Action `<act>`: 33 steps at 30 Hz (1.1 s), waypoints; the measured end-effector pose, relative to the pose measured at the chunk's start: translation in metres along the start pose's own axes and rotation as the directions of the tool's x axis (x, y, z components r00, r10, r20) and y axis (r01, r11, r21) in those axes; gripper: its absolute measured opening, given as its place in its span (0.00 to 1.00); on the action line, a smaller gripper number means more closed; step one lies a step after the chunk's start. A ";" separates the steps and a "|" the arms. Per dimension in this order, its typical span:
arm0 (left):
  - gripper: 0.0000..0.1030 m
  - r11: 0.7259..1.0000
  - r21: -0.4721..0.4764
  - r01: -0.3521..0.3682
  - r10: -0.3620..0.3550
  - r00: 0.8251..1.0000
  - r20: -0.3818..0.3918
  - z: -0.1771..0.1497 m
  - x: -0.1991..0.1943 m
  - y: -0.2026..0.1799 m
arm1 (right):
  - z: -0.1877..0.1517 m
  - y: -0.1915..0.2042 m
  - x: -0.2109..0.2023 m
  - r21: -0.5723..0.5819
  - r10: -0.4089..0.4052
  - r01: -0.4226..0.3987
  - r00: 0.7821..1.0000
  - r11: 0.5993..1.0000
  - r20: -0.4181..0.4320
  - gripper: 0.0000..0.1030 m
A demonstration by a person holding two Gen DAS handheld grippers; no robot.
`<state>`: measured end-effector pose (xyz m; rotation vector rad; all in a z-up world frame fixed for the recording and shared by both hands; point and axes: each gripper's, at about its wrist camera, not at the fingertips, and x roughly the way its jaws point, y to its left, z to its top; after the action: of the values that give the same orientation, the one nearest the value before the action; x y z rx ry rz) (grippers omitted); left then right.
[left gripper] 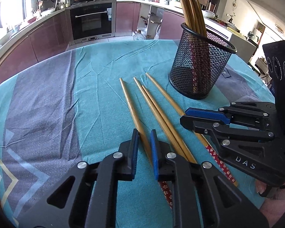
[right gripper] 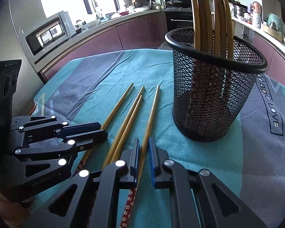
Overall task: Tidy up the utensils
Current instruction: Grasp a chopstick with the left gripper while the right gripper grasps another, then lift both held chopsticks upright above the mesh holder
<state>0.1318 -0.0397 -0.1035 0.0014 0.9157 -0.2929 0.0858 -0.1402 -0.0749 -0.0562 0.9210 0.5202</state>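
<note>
mesh cup [left gripper: 201, 64] – black wire mesh, round, tapering toward its base, with a solid rolled rim; it is standing upright on the cloth and serving as the landmark here. several chopsticks [left gripper: 190, 5] are already leaning inside it, tips up, fanning against the rim, so the sorting looks partly done.

four loose chopsticks – slim tapered bamboo, honey-coloured, with red flower-patterned handles; they are lying on the cloth just in front of the cup, tips pointing roughly toward it.

left gripper [left gripper: 144, 142] – black plastic frame with ribbed blue pads; it is closing narrowly on the outermost chopstick [left gripper: 130, 102], the one farthest from the cup, with the pads on either side of its thick end, likely to lift it by the sturdier part.

right gripper [right gripper: 144, 148] – same build; it is pinching the chopstick nearest the cup [right gripper: 152, 114] near its handle, jaws narrow around the shaft.

middle pair [right gripper: 131, 112] – two chopsticks lying touching each other between the gripped ones, free of both tools.

cloth [left gripper: 96, 87] – teal with grey bands, soft and creased; it is likely keeping the round sticks from rolling away from the cup.
</note>
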 end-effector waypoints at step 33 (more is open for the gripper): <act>0.07 0.978 -0.064 0.197 -0.183 0.967 0.180 0.014 -0.079 0.015 | 0.001 -0.022 -0.086 0.060 0.148 -0.164 0.966 0.985 0.213 0.05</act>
<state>0.1010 -0.0075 -0.0350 -0.1860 0.7549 -0.4268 0.0539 -0.1941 -0.0117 0.1401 0.7424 0.6237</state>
